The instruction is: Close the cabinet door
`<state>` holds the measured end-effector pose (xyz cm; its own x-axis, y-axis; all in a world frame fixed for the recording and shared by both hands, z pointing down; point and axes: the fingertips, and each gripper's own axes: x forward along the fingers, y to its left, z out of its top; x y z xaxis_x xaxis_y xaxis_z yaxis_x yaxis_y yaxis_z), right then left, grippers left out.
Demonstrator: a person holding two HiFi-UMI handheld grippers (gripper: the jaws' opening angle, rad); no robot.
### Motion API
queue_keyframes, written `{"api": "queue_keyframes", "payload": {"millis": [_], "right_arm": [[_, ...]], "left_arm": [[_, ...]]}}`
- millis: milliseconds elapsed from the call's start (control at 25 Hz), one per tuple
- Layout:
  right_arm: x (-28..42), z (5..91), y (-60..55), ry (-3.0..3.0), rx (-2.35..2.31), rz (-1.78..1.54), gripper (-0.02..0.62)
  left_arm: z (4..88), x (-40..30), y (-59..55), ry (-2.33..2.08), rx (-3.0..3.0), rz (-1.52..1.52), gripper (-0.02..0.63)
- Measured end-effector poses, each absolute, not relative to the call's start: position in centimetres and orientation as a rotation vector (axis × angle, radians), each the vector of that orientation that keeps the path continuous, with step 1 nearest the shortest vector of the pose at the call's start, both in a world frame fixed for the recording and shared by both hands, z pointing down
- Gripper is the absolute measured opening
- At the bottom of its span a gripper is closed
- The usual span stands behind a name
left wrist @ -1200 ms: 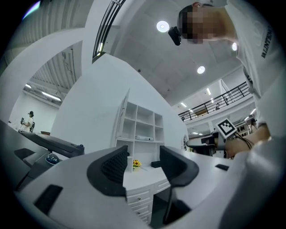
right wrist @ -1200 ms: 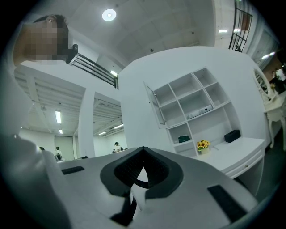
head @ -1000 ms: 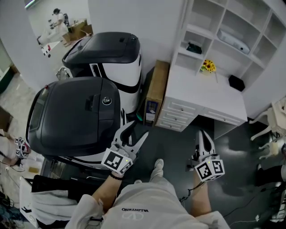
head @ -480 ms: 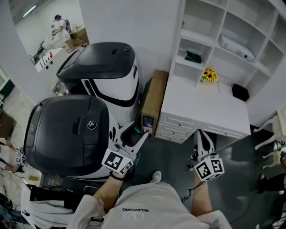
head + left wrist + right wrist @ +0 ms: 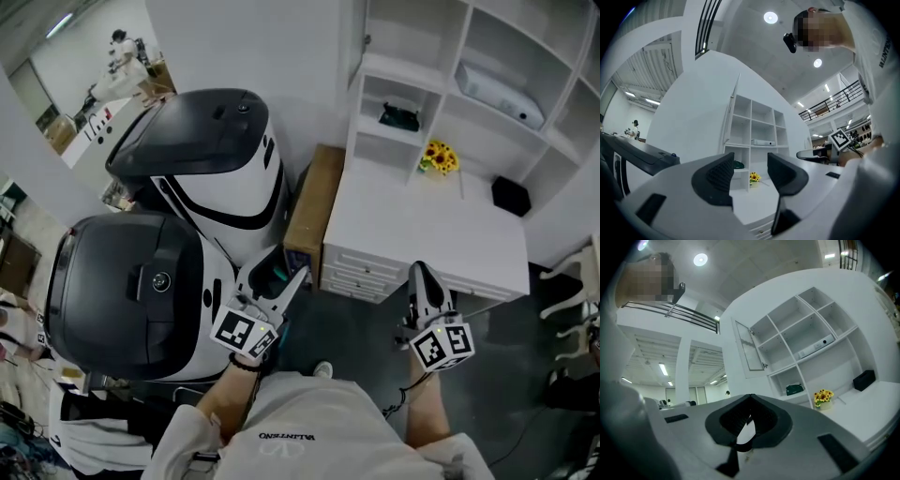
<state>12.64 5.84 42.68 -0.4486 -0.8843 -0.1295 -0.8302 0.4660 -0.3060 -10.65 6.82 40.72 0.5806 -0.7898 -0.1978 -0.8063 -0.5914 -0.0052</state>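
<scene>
The white shelf unit (image 5: 412,56) stands on a white desk (image 5: 422,225). Its upper-left cabinet door (image 5: 355,37) stands open, edge-on in the head view. The right gripper view shows this glass-paned door (image 5: 749,350) swung out to the left; it shows as a thin edge, the door (image 5: 731,111), in the left gripper view. My left gripper (image 5: 277,275) hangs open and empty in front of the desk's left corner, far below the door. My right gripper (image 5: 418,272) is shut with nothing in it, before the desk's front edge.
Two large black-and-white machines (image 5: 202,155) stand left of the desk, with a brown box (image 5: 306,208) against its side. Sunflowers (image 5: 434,157), a black box (image 5: 511,195) and a dark green item (image 5: 400,115) sit on desk and shelves. A white chair (image 5: 572,281) is at right.
The view has drawn closer to the desk and shelves, and both grippers have come slightly nearer the desk front. The left one stays open, the right one shut.
</scene>
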Motion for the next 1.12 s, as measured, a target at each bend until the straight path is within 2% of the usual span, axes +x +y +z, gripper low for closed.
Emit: {"api": "queue_keyframes", "payload": {"millis": [600, 1120], "right_arm": [[15.6, 41.8, -0.9, 2.388, -1.486, -0.267, 0.009], [14.3, 39.3, -12.7, 2.372, -1.485, -0.229, 0.009]], "left_arm": [[40.7, -11.2, 1.6, 1.450, -2.686, 0.305, 0.209], [36.8, -13.3, -12.2, 1.375, -2.628, 0.413, 0.209]]}}
